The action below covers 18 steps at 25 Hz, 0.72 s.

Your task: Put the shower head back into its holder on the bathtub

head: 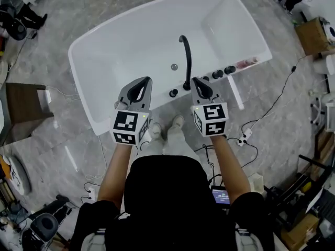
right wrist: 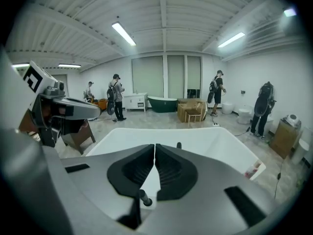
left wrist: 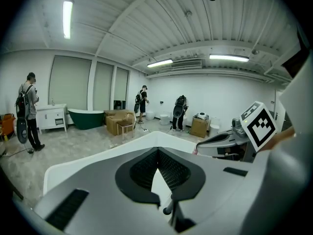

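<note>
The left tool (head: 147, 80) and the right tool (head: 195, 80) hang side by side above the near long rim of the white bathtub (head: 131, 46), each carried on a bare forearm. Both are clenched on nothing. In each gripper view the dark ribbed pads meet at their tips, and only the white tub shows through the narrow slit below them.

A tall black curved spout (head: 187, 61) rises from the tub's near rim, between the two tools as the head view shows them. Along that same rim stand black knobs: one (head: 173, 93) left of the spout's foot and two more (head: 217, 74) to its right, toward the tub's end. Which of these black fittings is the shower head cannot be told. No loose one lies in the basin, where only the round drain (head: 174, 67) shows.

The person's light shoes (head: 155, 130) stand on the grey marbled floor (head: 63, 140) just outside the near wall of the tub. Cables (head: 282, 93) trail over the floor beyond the tub's right end.
</note>
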Tool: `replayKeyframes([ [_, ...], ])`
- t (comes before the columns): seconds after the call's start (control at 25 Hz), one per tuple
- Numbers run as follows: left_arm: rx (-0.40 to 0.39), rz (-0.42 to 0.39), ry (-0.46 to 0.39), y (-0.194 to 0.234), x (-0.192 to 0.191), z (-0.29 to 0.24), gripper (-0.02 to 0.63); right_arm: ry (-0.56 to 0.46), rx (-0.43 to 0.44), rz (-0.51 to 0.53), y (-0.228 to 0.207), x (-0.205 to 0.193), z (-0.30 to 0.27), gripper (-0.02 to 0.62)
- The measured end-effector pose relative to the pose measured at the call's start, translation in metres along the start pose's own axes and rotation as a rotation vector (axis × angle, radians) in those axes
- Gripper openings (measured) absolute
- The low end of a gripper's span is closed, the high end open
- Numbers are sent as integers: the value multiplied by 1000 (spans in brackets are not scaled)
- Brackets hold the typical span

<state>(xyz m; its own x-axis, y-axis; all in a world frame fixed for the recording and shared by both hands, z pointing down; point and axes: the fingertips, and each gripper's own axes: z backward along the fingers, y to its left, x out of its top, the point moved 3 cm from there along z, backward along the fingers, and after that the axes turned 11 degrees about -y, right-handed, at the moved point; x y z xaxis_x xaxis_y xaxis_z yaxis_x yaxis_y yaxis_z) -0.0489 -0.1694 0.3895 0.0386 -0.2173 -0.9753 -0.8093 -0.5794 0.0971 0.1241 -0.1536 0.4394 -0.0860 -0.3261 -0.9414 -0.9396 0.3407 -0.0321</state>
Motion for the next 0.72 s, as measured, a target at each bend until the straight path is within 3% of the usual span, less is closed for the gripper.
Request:
replayKeyframes([
  [0.16, -16, -14, -50, -8, 33, 6, 14, -98, -3, -28, -3, 42, 13, 26],
  [0.72, -58, -102, -239, -27, 130, 38, 15, -358, -52, 53, 11, 159, 64, 26],
])
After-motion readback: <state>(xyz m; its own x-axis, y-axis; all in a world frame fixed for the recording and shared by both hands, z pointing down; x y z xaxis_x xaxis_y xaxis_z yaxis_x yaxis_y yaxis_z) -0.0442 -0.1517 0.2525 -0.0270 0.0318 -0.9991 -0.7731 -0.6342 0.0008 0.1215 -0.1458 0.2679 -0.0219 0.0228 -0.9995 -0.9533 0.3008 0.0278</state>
